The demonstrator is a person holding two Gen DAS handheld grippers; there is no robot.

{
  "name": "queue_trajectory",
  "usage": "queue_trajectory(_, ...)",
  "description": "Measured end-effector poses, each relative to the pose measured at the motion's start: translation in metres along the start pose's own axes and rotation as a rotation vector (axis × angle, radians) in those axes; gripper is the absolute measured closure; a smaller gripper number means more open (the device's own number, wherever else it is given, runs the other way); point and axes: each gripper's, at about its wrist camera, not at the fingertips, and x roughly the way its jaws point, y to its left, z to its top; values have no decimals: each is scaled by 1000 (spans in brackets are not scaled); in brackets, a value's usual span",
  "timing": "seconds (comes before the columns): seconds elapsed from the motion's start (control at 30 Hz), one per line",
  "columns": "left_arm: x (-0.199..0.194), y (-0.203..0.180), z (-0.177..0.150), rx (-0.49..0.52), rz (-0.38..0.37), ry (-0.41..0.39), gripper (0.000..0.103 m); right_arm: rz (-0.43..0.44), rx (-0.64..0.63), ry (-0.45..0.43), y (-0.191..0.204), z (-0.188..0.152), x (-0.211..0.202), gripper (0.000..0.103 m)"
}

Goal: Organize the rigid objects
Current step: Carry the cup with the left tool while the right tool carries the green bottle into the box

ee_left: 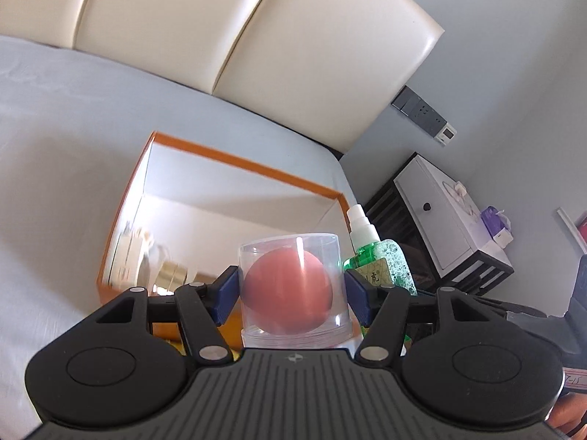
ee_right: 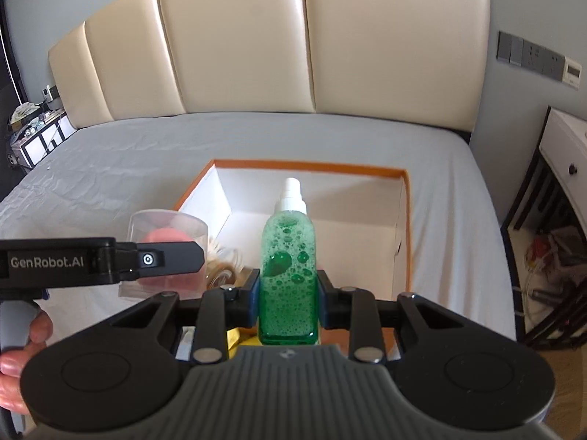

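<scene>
My left gripper [ee_left: 291, 293] is shut on a clear plastic cylinder with a pink ball inside [ee_left: 290, 289] and holds it upright above the near side of an orange-rimmed white box [ee_left: 234, 154] on the bed. The cylinder also shows in the right wrist view [ee_right: 167, 227], with the left gripper [ee_right: 161, 258] across it. My right gripper [ee_right: 288, 293] is shut on a green spray bottle with a white nozzle [ee_right: 288, 256], upright over the box [ee_right: 312, 165]. The bottle shows in the left wrist view [ee_left: 381, 260] just right of the cylinder.
The box holds several pale items at its left [ee_left: 146, 253] and something yellow at its near edge [ee_right: 242, 337]. A grey bed sheet [ee_right: 146, 146] and cream headboard [ee_right: 256, 55] lie behind. A white-drawer nightstand [ee_right: 565, 161] stands to the right.
</scene>
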Motion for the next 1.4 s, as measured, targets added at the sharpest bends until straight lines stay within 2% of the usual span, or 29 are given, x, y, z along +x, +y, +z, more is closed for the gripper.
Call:
queue_trajectory(0.23, 47, 9, 17, 15, 25, 59, 33, -64, -94, 37, -9, 22, 51, 74)
queue_trajectory(0.47, 84, 28, 21, 0, 61, 106, 33, -150, -231, 131, -12, 19, 118, 74)
queue_trajectory(0.83, 107, 48, 26, -29, 64, 123, 33, -244, -369, 209, -21, 11, 175, 74)
queue_trajectory(0.97, 114, 47, 30, -34, 61, 131, 33, -251, -396, 227, -23, 12, 181, 74)
queue_trajectory(1.03, 115, 47, 29, -35, 60, 133, 33, -273, -430, 221, -21, 13, 182, 86)
queue_trajectory(1.1, 115, 47, 28, -37, 59, 136, 33, -300, -455, 212, -19, 14, 181, 85)
queue_trajectory(1.3, 116, 45, 28, -43, 51, 146, 33, -282, -410, 162, -25, 26, 159, 85)
queue_trajectory(1.4, 119, 38, 28, -36, 35, 152, 33, -261, -373, 133, -28, 30, 142, 77)
